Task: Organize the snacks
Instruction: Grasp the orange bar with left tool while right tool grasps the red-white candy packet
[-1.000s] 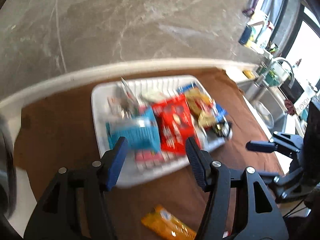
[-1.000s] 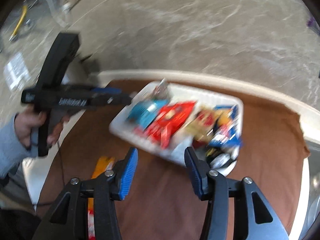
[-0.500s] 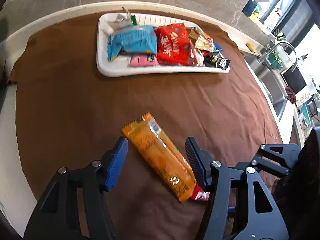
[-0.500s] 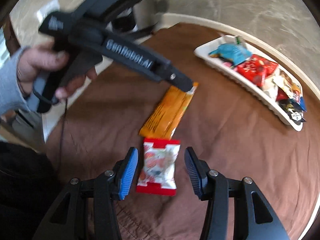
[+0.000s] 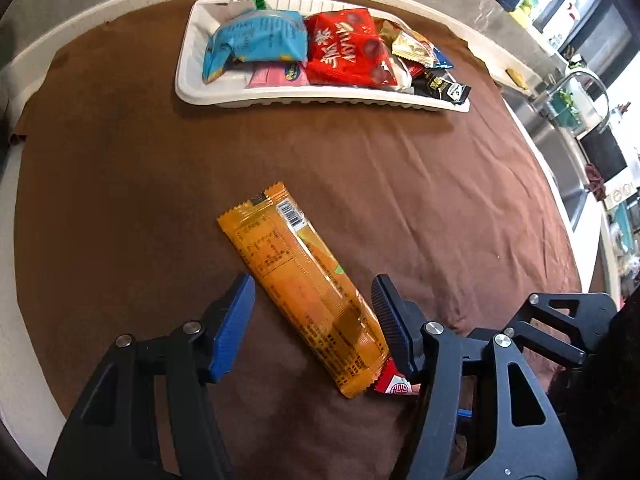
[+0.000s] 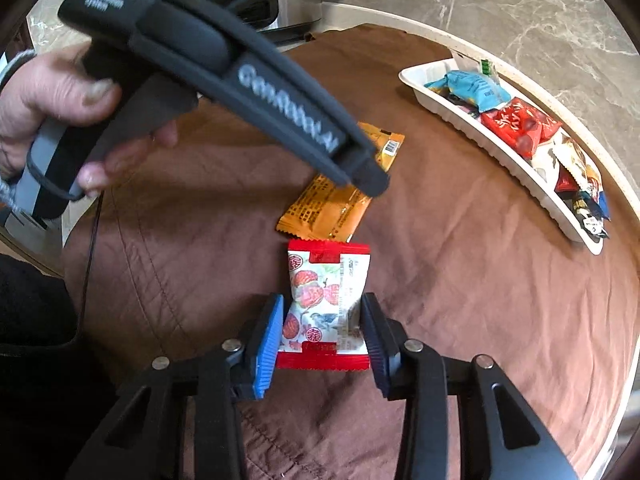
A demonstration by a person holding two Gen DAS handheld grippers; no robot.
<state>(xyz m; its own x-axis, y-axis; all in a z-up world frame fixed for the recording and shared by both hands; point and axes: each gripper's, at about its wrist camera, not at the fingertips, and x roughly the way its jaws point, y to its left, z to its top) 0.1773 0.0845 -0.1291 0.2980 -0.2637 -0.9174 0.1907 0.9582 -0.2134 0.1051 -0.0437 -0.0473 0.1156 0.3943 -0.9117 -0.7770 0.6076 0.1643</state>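
A long orange snack packet point(image 5: 272, 240) lies slantwise on the brown cloth. My left gripper point(image 5: 312, 284) straddles its near half, open; the left pad stands clear of it and the right pad is at its edge. From the right wrist view the left gripper point(image 6: 372, 180) crosses above that orange packet point(image 6: 324, 208). A red-and-white snack packet point(image 6: 324, 280) lies just below it. My right gripper point(image 6: 322, 300) is closing on it, both pads touching its sides. The white tray point(image 5: 320, 100) at the far side holds several snacks.
Brown cloth point(image 5: 120, 160) covers a round table with a white rim point(image 5: 100, 8). The tray point(image 6: 480, 128) sits near the far right edge in the right wrist view. A hand point(image 6: 60, 92) grips the left tool. A sink and counter point(image 5: 560, 120) lie beyond the table.
Both grippers came away from the tray and down over the two loose packets. The right jaws narrowed onto the red-and-white packet. The left jaws kept their width.
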